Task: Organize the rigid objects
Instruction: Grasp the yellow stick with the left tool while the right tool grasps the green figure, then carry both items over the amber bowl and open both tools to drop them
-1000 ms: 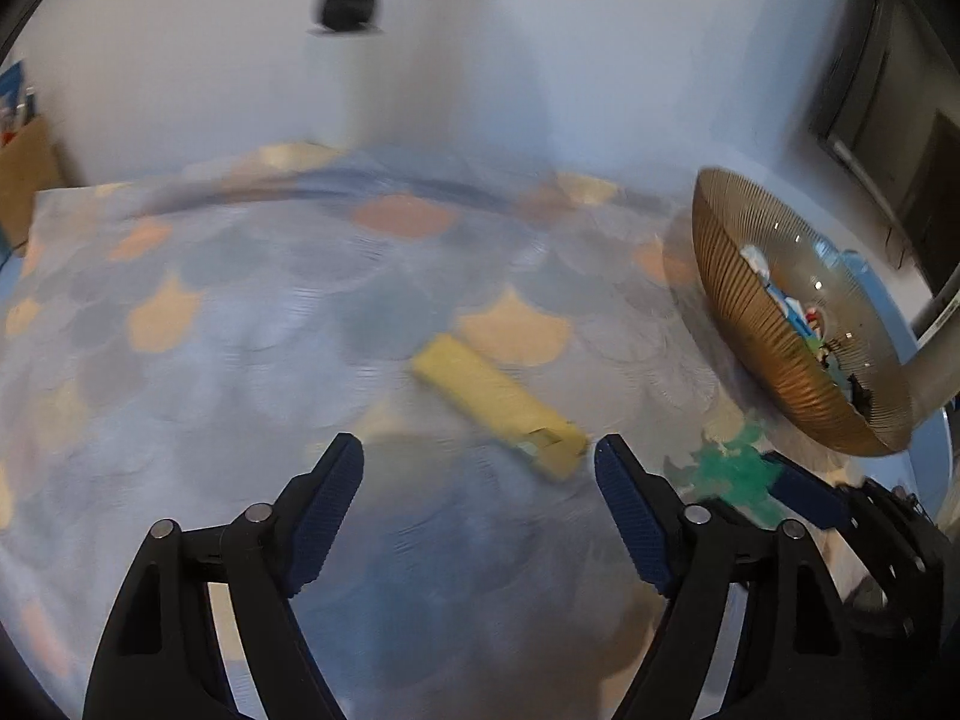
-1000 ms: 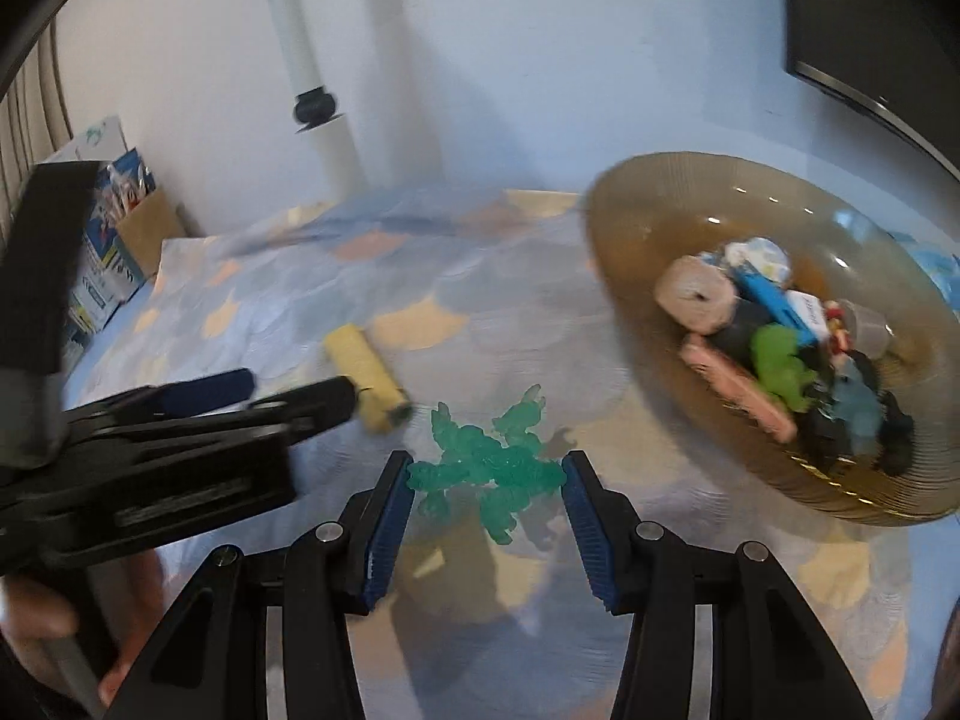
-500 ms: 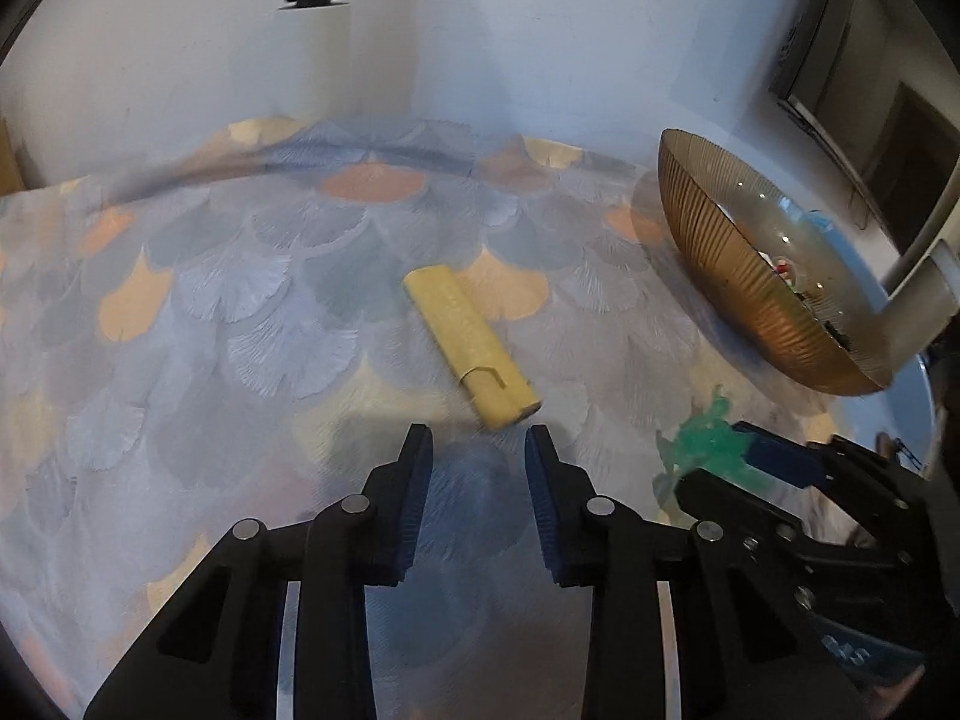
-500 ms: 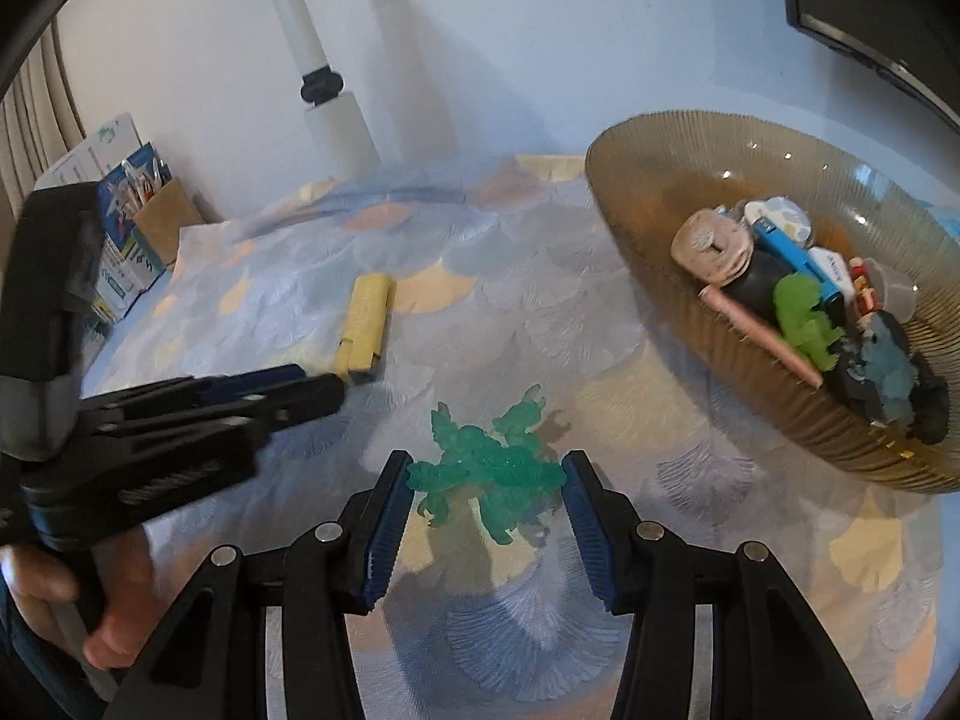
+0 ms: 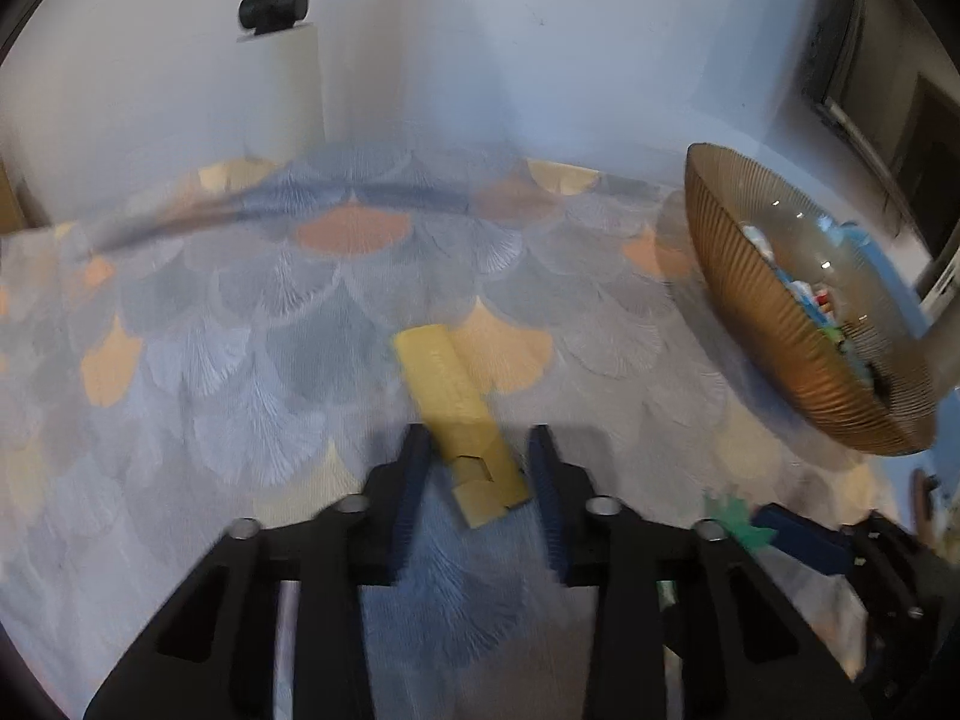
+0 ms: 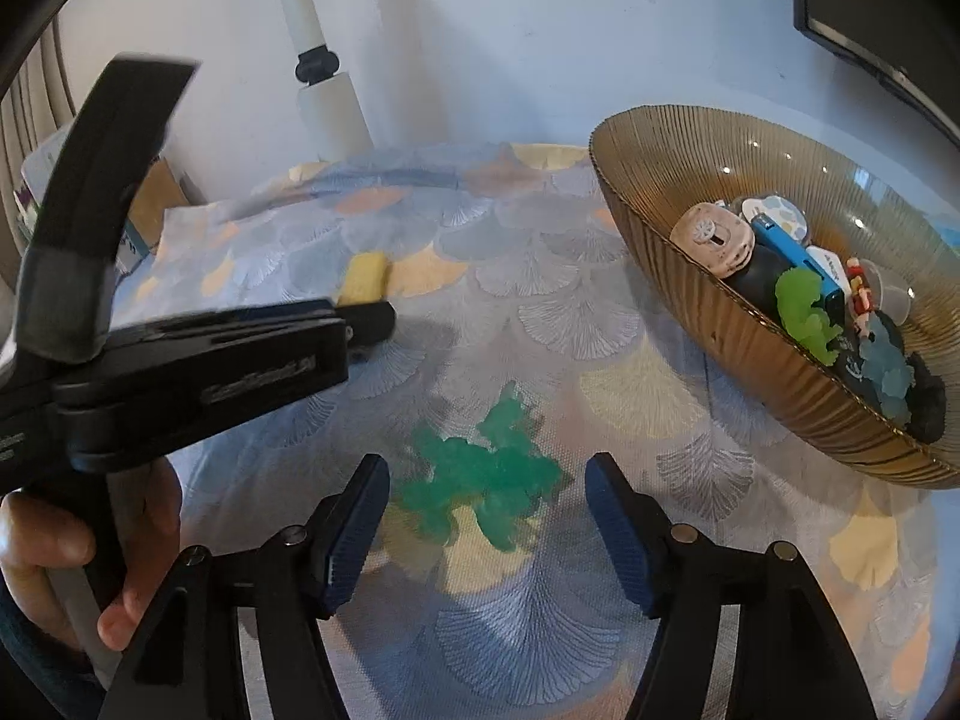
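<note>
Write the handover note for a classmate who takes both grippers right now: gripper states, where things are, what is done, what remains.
Left gripper: open, jaws either side of the near end of the yellow box on the tablecloth, not clamped.
Right gripper: open, the green toy figure lying between its jaws on the cloth.
Done: several small items already sit in the ribbed bowl.
Left: probably grip both pieces and move them to the bowl.

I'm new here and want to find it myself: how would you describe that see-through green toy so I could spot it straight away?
Start at the big ribbed amber bowl on the fan-patterned tablecloth. On the cloth just outside it, between the open fingers of the right gripper, lies the translucent teal-green toy figure. Unlike the plain yellow box, it is lumpy and see-through; its lime-green look-alike sits inside the bowl.
</note>
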Demonstrator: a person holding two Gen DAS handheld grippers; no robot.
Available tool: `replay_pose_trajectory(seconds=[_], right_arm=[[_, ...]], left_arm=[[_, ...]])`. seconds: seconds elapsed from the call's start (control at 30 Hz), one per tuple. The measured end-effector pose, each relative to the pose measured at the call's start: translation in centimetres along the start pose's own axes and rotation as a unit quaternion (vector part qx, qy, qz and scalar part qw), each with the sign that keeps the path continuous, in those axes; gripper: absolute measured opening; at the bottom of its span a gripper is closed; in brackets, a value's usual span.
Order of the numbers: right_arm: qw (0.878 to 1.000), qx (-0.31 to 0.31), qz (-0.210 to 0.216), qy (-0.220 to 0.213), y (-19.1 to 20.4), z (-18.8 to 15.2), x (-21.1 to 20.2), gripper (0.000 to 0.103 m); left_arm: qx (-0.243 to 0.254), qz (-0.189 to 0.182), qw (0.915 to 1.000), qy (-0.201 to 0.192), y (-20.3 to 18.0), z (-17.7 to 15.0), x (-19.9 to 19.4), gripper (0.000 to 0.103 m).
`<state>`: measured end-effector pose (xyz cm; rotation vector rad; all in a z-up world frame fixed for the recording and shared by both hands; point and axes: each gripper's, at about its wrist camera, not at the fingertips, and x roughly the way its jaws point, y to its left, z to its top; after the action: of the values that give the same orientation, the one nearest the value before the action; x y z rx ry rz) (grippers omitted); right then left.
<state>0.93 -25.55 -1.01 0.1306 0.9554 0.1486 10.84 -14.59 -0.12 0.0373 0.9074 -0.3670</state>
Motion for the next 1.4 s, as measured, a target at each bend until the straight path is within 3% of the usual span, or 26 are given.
replay_pose_trajectory(seconds=[0.07,0.1,0.13,0.27,0.37,0.47,0.57,0.73,0.77,0.8,0.83,0.97,1.03,1.1,1.2,1.27,1.4], right_arm=[[1.0,-0.005,-0.007,0.0,0.3,-0.1,0.1,0.065],[1.0,-0.006,-0.01,0.0,0.3,-0.1,0.0,0.061],[1.0,-0.007,-0.012,-0.002,0.4,-0.1,0.0,0.05],[0.999,-0.035,-0.003,-0.022,1.4,-0.5,-0.8,0.049],[0.998,-0.059,-0.013,-0.03,2.3,-0.8,-1.3,0.049],[0.998,-0.054,-0.008,-0.03,2.3,-1.1,-1.9,0.049],[0.998,-0.047,0.0,-0.033,2.1,-1.3,-3.1,0.049],[0.999,-0.043,0.005,-0.032,1.8,-1.2,-4.2,0.049],[0.999,-0.039,0.014,-0.026,1.6,-1.4,-4.2,0.049],[0.999,-0.036,0.017,-0.021,1.6,-1.7,-4.0,0.049],[0.999,-0.031,0.017,-0.015,1.4,-2.1,-3.8,0.049],[0.999,-0.001,0.049,-0.002,0.7,-2.6,-3.8,0.049],[0.999,0.005,0.048,-0.003,0.4,-2.4,-4.2,0.049],[0.999,0.005,0.037,-0.001,0.2,-2.1,-4.6,0.049],[0.999,0.013,0.04,-0.006,-0.3,-1.6,-5.7,0.049],[0.999,0.016,0.033,-0.019,-0.9,-0.8,-6.9,0.049],[0.996,0.024,-0.019,-0.084,-3.8,3.1,-11.8,0.049]], left_arm=[[-0.004,-0.003,0.9999,-0.01,0.2,-0.2,0.0,0.025],[-0.01,-0.002,0.9999,-0.011,0.4,-0.3,-0.1,0.023],[-0.018,-0.002,0.9998,-0.013,1.1,-0.6,-0.5,0.021],[-0.043,-0.044,0.998,-0.017,2.6,-1.8,-2.1,0.021],[-0.044,-0.052,0.9972,-0.028,3.1,-2.9,-3.8,0.02],[-0.06,-0.059,0.9955,-0.044,3.8,-3.9,-5.8,0.012],[-0.066,-0.061,0.9947,-0.051,4.3,-4.4,-7.2,0.011],[-0.066,-0.061,0.9957,-0.022,3.4,-4.4,-6.3,0.016],[-0.062,-0.052,0.9967,-0.007,3.2,-4.3,-5.5,0.023],[-0.06,-0.047,0.9971,0.0,3.5,-4.3,-5.3,0.036],[-0.055,-0.041,0.9976,0.007,3.3,-4.0,-4.6,0.038],[-0.008,0.0,0.9997,0.024,1.6,-2.6,-2.6,0.037],[0.023,0.027,0.999,0.026,0.5,-2.4,-2.2,0.021],[0.039,0.04,0.9982,0.024,-0.5,-2.2,-2.1,0.021],[0.025,0.026,0.9994,0.004,-1.1,-1.7,-3.0,0.02],[0.014,-0.004,0.9997,-0.02,-1.7,-0.9,-4.3,0.02],[0.018,-0.032,0.9963,-0.078,-4.8,3.0,-7.5,0.02]])
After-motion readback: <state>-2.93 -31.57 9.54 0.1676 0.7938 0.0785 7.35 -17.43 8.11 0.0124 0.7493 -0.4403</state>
